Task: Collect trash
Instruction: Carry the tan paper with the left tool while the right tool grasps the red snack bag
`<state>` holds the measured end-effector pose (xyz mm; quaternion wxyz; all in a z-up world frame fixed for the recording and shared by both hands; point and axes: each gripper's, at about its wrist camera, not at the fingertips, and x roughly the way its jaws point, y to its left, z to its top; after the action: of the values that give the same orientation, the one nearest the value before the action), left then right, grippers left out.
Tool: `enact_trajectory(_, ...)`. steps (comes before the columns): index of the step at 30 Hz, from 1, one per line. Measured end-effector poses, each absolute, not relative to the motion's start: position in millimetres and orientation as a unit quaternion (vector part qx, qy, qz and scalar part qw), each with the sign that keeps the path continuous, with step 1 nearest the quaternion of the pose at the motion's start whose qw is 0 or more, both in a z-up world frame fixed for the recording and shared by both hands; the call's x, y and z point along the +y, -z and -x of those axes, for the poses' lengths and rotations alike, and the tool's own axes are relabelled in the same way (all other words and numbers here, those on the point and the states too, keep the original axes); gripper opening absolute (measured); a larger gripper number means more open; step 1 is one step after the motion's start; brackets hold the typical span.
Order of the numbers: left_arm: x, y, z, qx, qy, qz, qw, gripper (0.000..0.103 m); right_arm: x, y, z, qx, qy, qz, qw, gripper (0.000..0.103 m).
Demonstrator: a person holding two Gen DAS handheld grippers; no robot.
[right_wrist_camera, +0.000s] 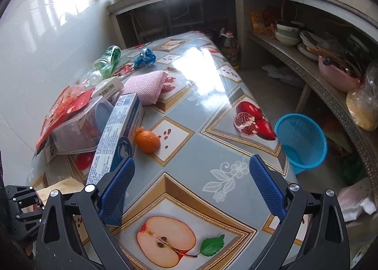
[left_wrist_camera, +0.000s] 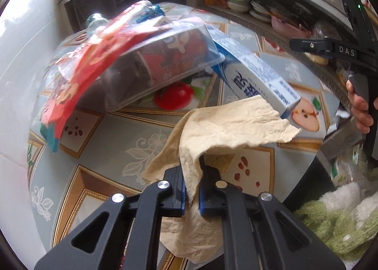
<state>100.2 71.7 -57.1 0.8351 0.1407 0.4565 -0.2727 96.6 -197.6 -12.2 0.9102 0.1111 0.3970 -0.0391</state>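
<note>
My left gripper [left_wrist_camera: 191,168] is shut on a crumpled beige paper napkin [left_wrist_camera: 226,126], which drapes over and below its fingers just above the fruit-patterned table [left_wrist_camera: 113,137]. The napkin's corner touches a blue-and-white carton [left_wrist_camera: 255,74]. In the right wrist view the napkin [right_wrist_camera: 63,185] shows at the lower left. My right gripper [right_wrist_camera: 192,161] hangs open over the table [right_wrist_camera: 212,128] with nothing between its blue pads. The carton [right_wrist_camera: 118,133] lies just beyond its left finger, beside an orange peel [right_wrist_camera: 147,141].
A clear plastic box [right_wrist_camera: 80,128] under a red wrapper [right_wrist_camera: 63,109] lies by the wall. Farther back are a pink cloth [right_wrist_camera: 148,86], a plastic bottle [right_wrist_camera: 106,63] and a crumpled blue wrapper [right_wrist_camera: 145,57]. A blue basket [right_wrist_camera: 302,142] stands on the floor past the table's right edge.
</note>
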Motion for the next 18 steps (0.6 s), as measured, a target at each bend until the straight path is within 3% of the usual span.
enact_trajectory(11, 94.4, 34.9, -103.1, 0.425, 0.237, -0.055, 0.872, 0.007, -171.4, 17.6, -134.9, 0.464, -0.071, -0.193, 0.861, 0.056)
enact_trajectory(18, 94.3, 39.8, -108.8, 0.435, 0.231, -0.029, 0.87, 0.006, -140.0, 28.7, -141.7, 0.502, -0.07, -0.155, 0.848, 0.053)
